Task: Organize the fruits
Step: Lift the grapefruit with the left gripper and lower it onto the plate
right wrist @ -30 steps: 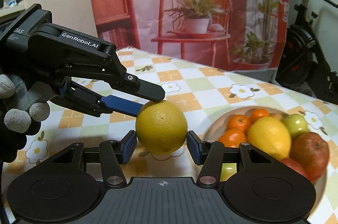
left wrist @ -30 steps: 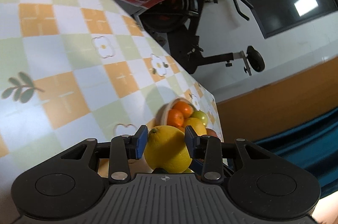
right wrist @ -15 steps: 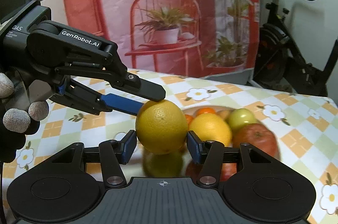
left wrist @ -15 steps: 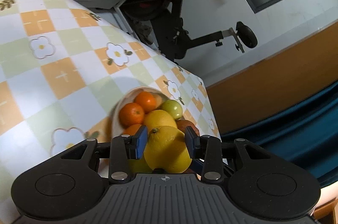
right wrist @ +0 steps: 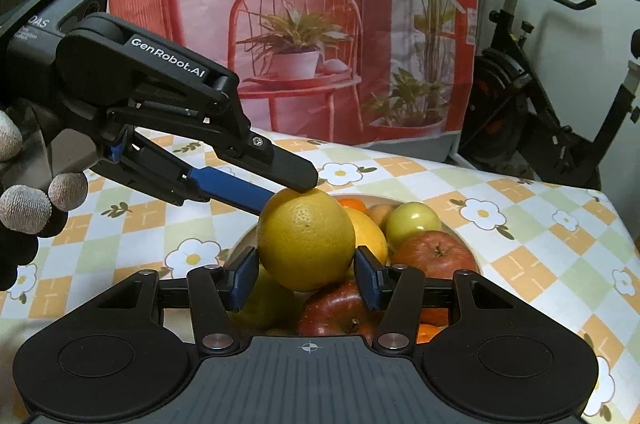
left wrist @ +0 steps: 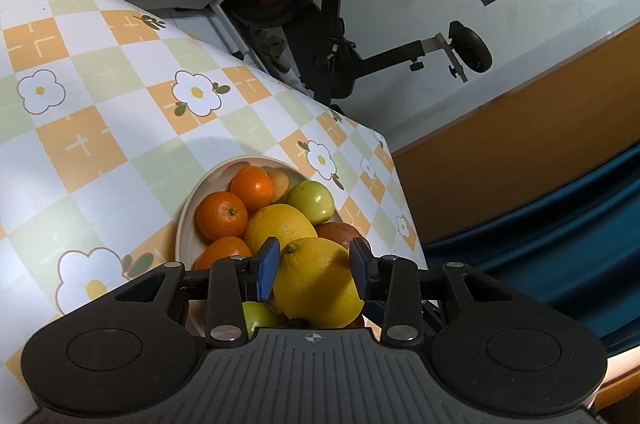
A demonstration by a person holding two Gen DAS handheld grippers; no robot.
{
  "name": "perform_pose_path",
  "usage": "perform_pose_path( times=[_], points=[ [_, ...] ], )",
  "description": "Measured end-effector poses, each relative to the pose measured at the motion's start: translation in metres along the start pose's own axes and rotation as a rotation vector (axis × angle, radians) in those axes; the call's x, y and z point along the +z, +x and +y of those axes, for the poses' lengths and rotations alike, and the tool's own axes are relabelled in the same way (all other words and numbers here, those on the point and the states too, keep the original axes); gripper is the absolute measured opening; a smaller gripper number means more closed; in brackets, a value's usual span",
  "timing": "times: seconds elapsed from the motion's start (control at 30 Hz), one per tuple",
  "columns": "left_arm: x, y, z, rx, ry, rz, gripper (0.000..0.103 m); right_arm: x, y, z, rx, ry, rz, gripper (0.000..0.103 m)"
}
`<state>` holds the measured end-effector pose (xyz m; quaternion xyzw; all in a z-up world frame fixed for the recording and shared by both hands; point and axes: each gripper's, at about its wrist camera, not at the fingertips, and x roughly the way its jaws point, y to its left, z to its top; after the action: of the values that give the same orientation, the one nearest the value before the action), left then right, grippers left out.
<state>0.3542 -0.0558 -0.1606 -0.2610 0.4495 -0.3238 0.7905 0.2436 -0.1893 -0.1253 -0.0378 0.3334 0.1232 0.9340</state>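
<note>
Large round yellow citrus fruit (right wrist: pixel 306 238) clamped across its widest part by both the left gripper (left wrist: pixel 314 266) and right gripper (right wrist: pixel 306 274), above the cream fruit bowl (left wrist: pixel 182 224); likely firm, heavyish, waxy-slick.

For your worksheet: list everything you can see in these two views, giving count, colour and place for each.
Large yellow citrus: one, yellow, held in the air above the bowl.
Bowl: one, cream, on the table, full of fruit.
Mandarins: at least three, orange, in the bowl.
Second yellow citrus: one, yellow, in the middle of the bowl.
Green apples: two, green, in the bowl.
Red apples: two, red, in the bowl.
Tablecloth: one, orange, green and white checks with flowers, covering the table.
Printed backdrop: one, pink and red, behind the table.
Exercise bike: one, black, beyond the table.
Left gripper: one, black with blue pads, gripping the citrus.
Right gripper: one, same colours, pads against the citrus's sides.
Gloved hand: one, grey fingertips, holding the left gripper.
</note>
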Motion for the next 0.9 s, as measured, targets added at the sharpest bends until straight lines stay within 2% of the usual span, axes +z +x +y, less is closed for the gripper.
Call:
perform_pose_path(
  times=[0.9],
  points=[
    [-0.003, -0.01, -0.005, 0.068, 0.054, -0.025, 0.042, 0.004, 0.004, 0.011, -0.044, -0.041, 0.043, 0.056]
  ],
)
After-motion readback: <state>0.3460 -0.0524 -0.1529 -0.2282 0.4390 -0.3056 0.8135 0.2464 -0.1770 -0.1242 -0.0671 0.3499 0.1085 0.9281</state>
